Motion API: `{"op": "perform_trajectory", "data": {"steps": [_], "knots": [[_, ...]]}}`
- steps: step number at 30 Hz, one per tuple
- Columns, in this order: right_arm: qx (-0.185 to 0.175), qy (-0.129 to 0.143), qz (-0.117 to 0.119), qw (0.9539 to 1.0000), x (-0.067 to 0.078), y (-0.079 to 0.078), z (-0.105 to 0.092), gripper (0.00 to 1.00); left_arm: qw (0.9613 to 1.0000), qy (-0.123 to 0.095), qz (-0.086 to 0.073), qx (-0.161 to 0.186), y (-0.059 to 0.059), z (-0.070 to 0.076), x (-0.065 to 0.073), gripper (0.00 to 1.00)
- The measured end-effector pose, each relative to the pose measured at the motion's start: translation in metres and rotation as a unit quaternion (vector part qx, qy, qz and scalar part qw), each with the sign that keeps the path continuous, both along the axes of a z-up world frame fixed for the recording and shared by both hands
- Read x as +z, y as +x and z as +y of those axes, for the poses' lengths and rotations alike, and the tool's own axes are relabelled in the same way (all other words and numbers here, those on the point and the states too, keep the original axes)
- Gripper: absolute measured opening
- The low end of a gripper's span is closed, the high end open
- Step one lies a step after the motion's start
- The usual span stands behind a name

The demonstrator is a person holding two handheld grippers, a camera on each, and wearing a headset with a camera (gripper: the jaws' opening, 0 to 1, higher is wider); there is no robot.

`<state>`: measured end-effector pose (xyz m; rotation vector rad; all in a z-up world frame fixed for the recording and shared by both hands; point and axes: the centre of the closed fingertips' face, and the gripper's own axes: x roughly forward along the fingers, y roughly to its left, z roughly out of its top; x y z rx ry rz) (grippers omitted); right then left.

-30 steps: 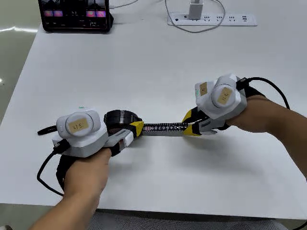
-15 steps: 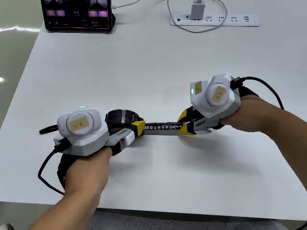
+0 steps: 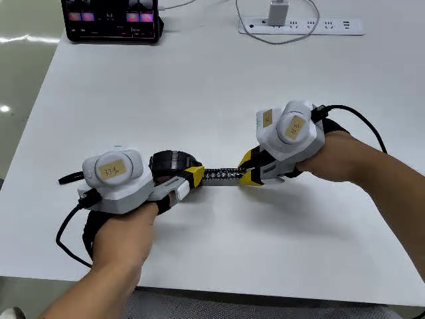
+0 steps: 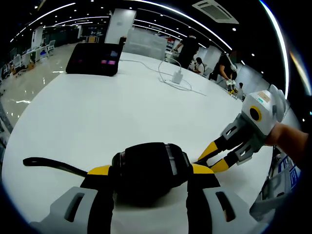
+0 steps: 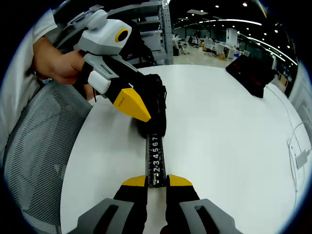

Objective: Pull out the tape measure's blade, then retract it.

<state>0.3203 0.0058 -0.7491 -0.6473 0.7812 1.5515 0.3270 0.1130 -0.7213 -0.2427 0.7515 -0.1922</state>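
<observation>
- Two grippers at work on the white table (image 3: pixel 199 100): nearest me, my left gripper (image 3: pixel 184 181) is clamped across the tape measure (image 3: pixel 169 161), holding its black case low over the top.
- From the case mouth a short run of numbered blade (image 3: pixel 222 174) leads off toward 3 o'clock.
- At its end, my right gripper (image 3: pixel 249 169) is pinched shut on the blade, one yellow tip on either side of the strip.
- With so little blade out, I judge the job is straight travel along the 9-to-3 line, level with the mouth. A swing toward 12 or 6 could kink the strip, and an early release could let it snap home.
- Far across the table, a dark screen (image 3: pixel 111 18) at 11 o'clock and a power strip (image 3: pixel 302 26) at 1 o'clock lie well apart from the work.
</observation>
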Motion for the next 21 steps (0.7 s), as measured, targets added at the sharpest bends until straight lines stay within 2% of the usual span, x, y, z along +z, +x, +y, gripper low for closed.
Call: {"op": "perform_trajectory", "data": {"steps": [21], "knots": [[0.005, 0.014, 0.007, 0.9999, -0.001, -0.003, 0.026, 0.1, 1.0, -0.006, 0.001, 0.0, 0.0, 0.0, 0.0, 0.55]]}}
